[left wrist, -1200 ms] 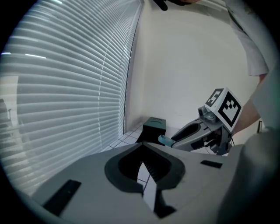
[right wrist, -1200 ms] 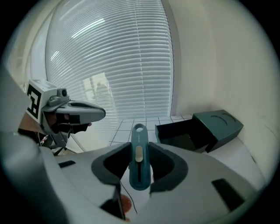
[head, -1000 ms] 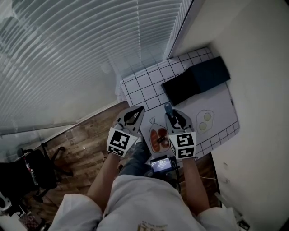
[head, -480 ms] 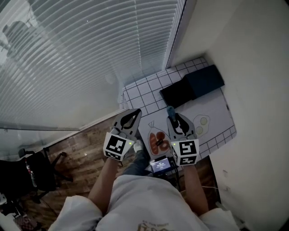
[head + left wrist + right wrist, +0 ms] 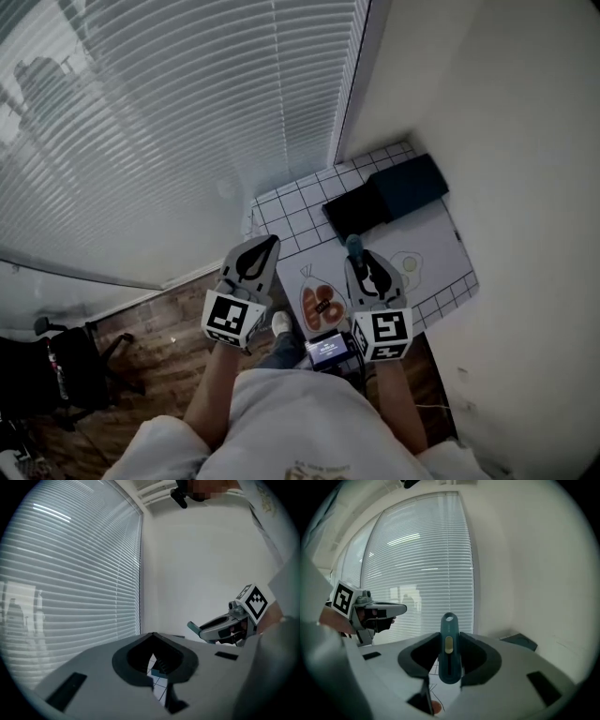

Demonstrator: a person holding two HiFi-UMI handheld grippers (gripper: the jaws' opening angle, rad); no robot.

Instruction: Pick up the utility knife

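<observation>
Head view, looking steeply down: a person stands at the near edge of a tabletop (image 5: 281, 208) covered with a white grid-patterned cloth, holding 2 handheld grippers out in front.

The right gripper (image 5: 359, 261), at about 5 o'clock from the picture's centre, has its jaws clamped on a teal utility knife (image 5: 353, 247). In the right gripper view the utility knife (image 5: 449, 634) stands upright between the 2 jaws, its pale slider facing the camera and its rounded end with a hole poking out past the tips. It appears to be held up off the tabletop, with nothing under it.

The left gripper (image 5: 265, 246), at about 7 o'clock, has its jaws closed tip to tip with nothing between them. It hangs over the tabletop's left edge, above the wooden floor (image 5: 159, 319).

On the tabletop, toward 1 o'clock from the knife, lie a flat black case (image 5: 356, 214) and a dark blue one (image 5: 410, 186), touching. A printed mat (image 5: 441, 239) shows a fried egg. Window blinds (image 5: 187, 112) fill the upper left.

Risks, as a judgement: only a short stretch of smooth plastic seems to sit between the jaws, so the knife could swivel or slip out if the hand tilts or jerks. Pressure near the slider might nudge the blade out. A drop would land on the mat or near the person's feet.
</observation>
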